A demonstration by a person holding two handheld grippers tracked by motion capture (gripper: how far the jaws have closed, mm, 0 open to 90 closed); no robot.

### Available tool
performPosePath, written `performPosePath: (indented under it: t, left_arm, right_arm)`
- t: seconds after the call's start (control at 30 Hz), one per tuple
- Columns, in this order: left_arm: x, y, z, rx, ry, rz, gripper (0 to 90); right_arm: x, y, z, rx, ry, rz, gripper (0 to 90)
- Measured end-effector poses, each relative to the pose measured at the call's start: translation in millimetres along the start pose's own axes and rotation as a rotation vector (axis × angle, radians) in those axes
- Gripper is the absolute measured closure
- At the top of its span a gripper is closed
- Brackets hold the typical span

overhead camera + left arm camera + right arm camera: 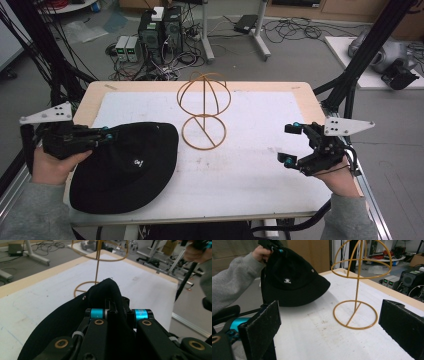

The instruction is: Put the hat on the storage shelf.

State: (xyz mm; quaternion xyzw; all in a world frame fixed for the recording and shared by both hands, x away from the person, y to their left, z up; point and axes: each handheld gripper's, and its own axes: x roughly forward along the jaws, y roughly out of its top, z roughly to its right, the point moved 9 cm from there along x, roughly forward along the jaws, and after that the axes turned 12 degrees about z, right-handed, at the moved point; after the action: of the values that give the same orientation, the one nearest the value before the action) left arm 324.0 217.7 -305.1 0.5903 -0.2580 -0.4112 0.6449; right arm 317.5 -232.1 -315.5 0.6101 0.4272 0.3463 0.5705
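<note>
A black bucket hat (127, 165) with a small white logo lies tilted at the left of the white mat, one side lifted. My left gripper (107, 136) is shut on its crown fabric (110, 293), and the hat (292, 280) hangs from it in the right gripper view. A gold wire hat stand (203, 111) with a dome top and ring base stands upright mid-table (358, 285). My right gripper (289, 145) hovers open at the right side, its pads (263, 323) wide apart with nothing between them.
The white mat (260, 150) covers a wooden table (305, 90). Beyond the far edge are computer boxes (160, 30), cables and desk legs on the floor. Black frame poles (360, 55) rise at the right.
</note>
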Motion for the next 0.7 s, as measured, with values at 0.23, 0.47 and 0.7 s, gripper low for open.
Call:
performPosePath:
  t: [0.23, 0.47, 0.7]
  left_arm:
    - [-14.8, 27.0, 3.6, 0.012, -0.038, 0.035, 86.1]
    - [-27.9, 51.7, 6.5, 0.020, -0.060, 0.050, 86.0]
    - [-34.1, 71.6, 10.1, 0.036, -0.073, 0.053, 86.0]
  right_arm:
    - [-2.4, -2.4, 6.2, 0.015, -0.003, 0.008, 3.3]
    - [-2.9, -5.4, 9.9, 0.029, -0.007, 0.007, 3.3]
    - [-0.4, -6.7, 10.0, 0.033, -0.003, -0.001, 3.3]
